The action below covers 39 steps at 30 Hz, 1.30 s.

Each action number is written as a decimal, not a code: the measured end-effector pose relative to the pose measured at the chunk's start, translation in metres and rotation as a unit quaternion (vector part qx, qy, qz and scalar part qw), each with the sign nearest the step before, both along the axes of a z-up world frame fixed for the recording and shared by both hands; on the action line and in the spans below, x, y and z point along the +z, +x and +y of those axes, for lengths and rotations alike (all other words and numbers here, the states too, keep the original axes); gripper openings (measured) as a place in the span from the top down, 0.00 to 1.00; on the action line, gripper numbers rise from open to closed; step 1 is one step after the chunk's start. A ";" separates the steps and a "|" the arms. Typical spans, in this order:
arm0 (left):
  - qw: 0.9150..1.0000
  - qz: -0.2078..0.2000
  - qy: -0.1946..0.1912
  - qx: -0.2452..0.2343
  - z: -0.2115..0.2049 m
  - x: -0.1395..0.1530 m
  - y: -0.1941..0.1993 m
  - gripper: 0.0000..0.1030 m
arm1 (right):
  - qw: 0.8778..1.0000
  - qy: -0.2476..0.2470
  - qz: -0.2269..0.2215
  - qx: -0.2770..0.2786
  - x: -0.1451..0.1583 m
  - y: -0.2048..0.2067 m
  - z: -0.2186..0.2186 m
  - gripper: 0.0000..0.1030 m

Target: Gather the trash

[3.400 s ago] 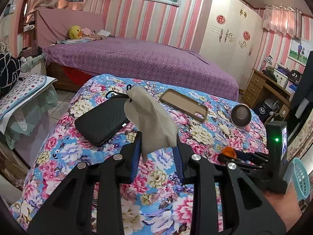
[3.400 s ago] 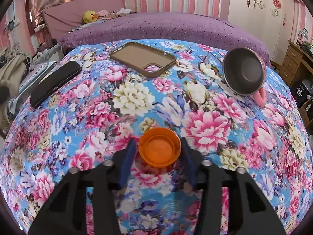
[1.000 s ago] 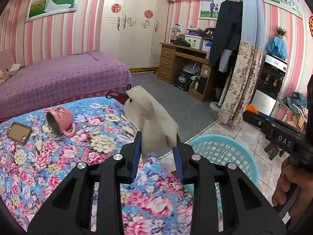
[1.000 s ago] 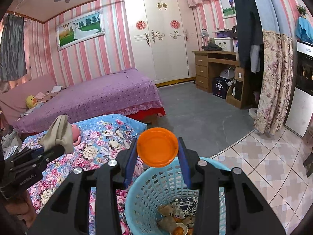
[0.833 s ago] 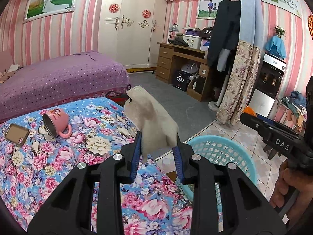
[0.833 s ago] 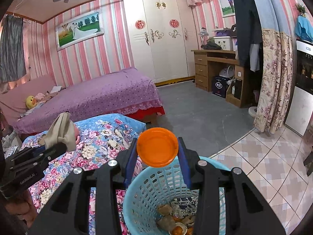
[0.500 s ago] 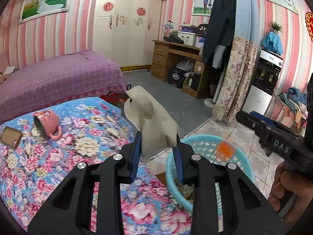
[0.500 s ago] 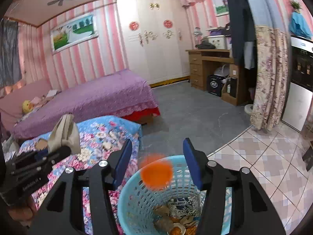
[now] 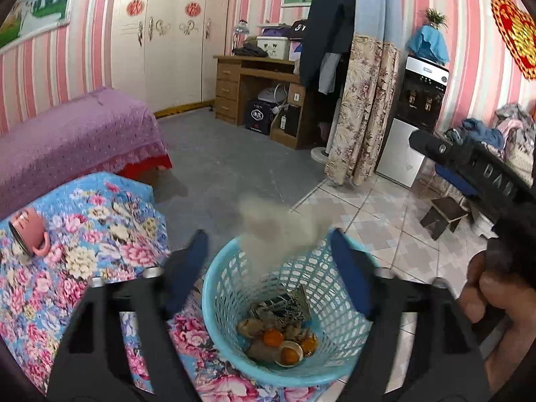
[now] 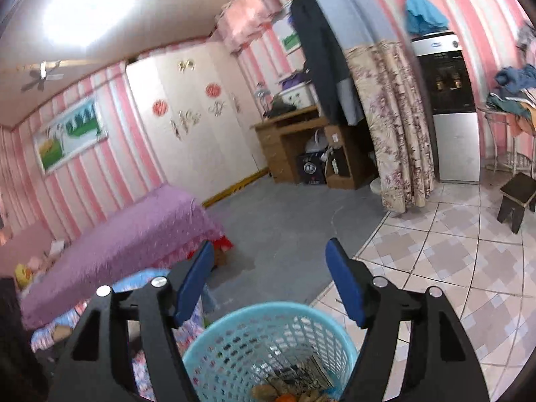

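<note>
A light blue mesh basket (image 9: 231,274) stands on the floor beside the floral table and holds orange peels and scraps. My left gripper (image 9: 268,251) is open above it. A beige crumpled tissue (image 9: 274,224) is blurred in mid-air between the jaws, falling toward the basket. My right gripper (image 10: 269,268) is open and empty above the same basket (image 10: 234,335). The right gripper's body also shows at the right edge of the left wrist view (image 9: 475,171).
The floral tablecloth (image 9: 83,251) lies at left with a pink mug (image 9: 26,232) tipped on it. A purple bed (image 9: 67,134), a wooden desk (image 9: 254,90), a curtain (image 9: 361,110), a water dispenser (image 9: 422,100) and a dark stool (image 9: 442,214) stand around.
The right gripper opened and dropped the orange cap into the basket. The left gripper then opened over the basket and let the tissue go; it is falling.
</note>
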<state>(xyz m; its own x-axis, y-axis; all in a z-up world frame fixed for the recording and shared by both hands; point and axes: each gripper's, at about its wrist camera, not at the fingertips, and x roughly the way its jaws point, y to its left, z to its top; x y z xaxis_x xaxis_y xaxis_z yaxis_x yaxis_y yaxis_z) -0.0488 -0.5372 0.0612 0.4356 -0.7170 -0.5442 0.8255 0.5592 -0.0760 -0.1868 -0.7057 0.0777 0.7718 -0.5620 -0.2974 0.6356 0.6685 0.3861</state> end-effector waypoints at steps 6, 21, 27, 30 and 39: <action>0.999 -0.015 -0.005 0.036 0.032 0.005 0.008 0.13 | 0.999 -0.015 0.006 0.040 0.001 0.016 0.013 0.33; 0.952 -0.092 0.048 0.289 0.338 -0.023 0.031 0.05 | 0.960 -0.093 0.064 0.256 0.003 0.115 0.157 0.14; 0.935 -0.064 0.028 0.346 0.443 -0.038 0.007 0.05 | 0.929 -0.115 0.081 0.341 -0.013 0.115 0.242 0.12; 0.925 -0.087 0.021 0.370 0.470 -0.038 -0.010 0.05 | 0.901 -0.186 0.110 0.376 -0.031 0.096 0.296 0.11; 0.902 -0.113 -0.049 0.414 0.519 -0.038 -0.045 0.05 | 0.907 -0.233 0.060 0.345 -0.043 0.052 0.340 0.09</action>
